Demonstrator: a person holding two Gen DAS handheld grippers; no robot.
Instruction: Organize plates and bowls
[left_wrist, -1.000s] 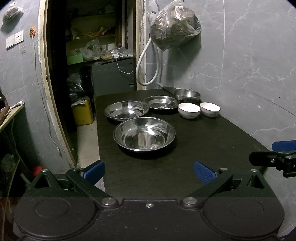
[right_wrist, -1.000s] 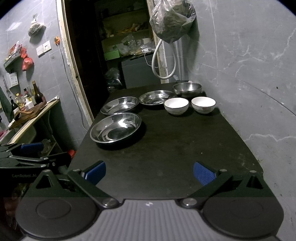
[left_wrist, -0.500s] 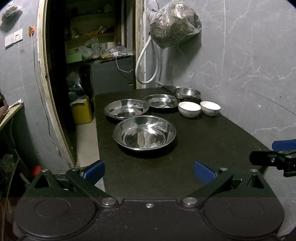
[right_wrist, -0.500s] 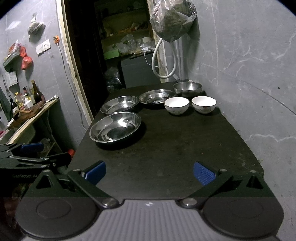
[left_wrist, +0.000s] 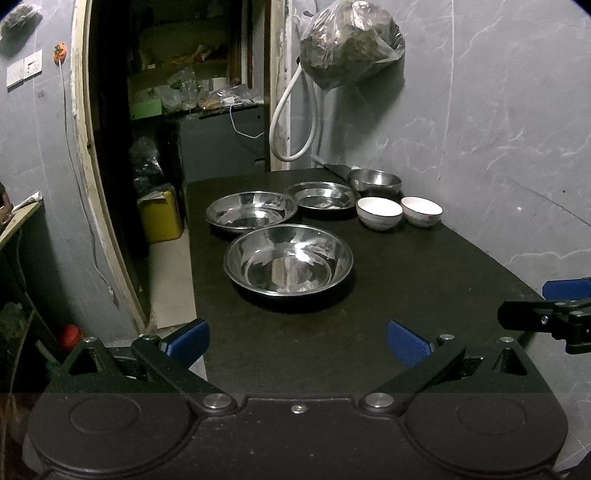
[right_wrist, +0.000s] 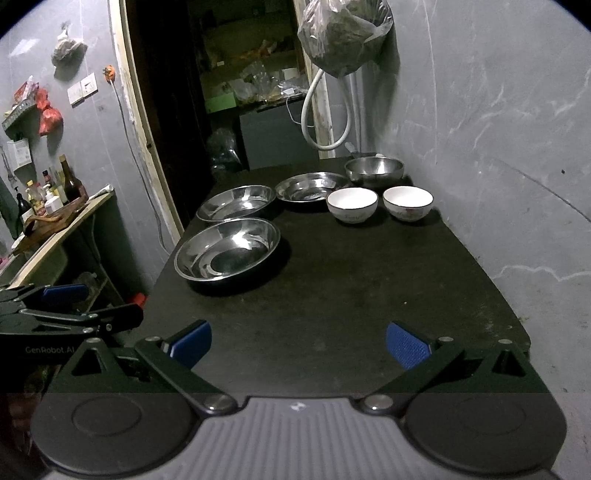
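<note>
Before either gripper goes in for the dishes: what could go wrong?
1. The nearest steel plate sits close to the table's left edge; a push from the right could slide it off.
2. The two white bowls stand nearly touching, leaving little room for fingers between them.
3. Steel rims look smooth and shiny; the open left gripper and right gripper might slip.

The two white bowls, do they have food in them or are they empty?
Empty. Both white bowls stand upright on the black table, showing only clean white insides.
</note>
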